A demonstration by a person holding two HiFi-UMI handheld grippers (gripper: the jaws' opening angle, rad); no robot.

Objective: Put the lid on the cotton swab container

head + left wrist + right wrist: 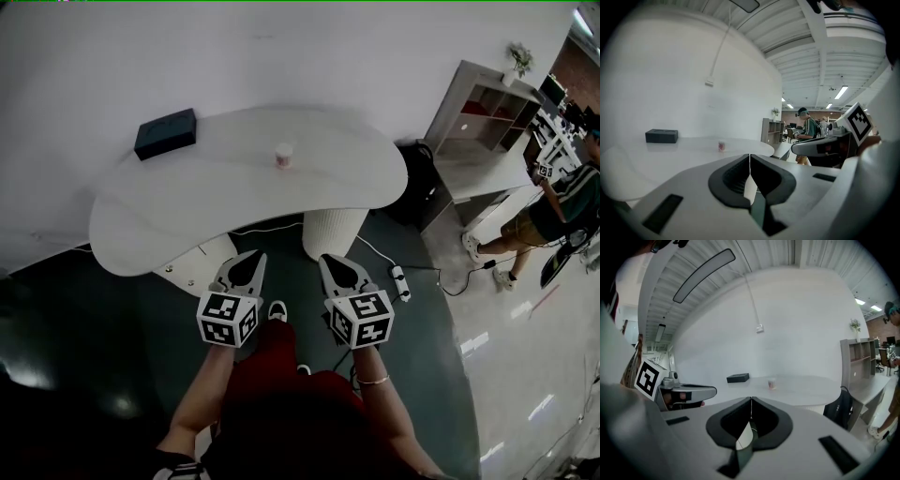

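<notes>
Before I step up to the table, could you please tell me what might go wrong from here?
1. A power strip and cable lie on the floor beside the table pedestal: a trip hazard.
2. The left hand-held gripper and right hand-held gripper are both shut; arriving like that could knock over the small container.
3. No loose lid shows from here; it may take searching.

1. The container [283, 156] sits on the table [356, 178], near its middle.
2. The box [166, 133] lies at the table's far left, well apart from the container.
3. The left gripper [257, 256] and right gripper [325, 259] hover side by side before the table.
4. The shelf [478, 108] stands to the table's right.
</notes>
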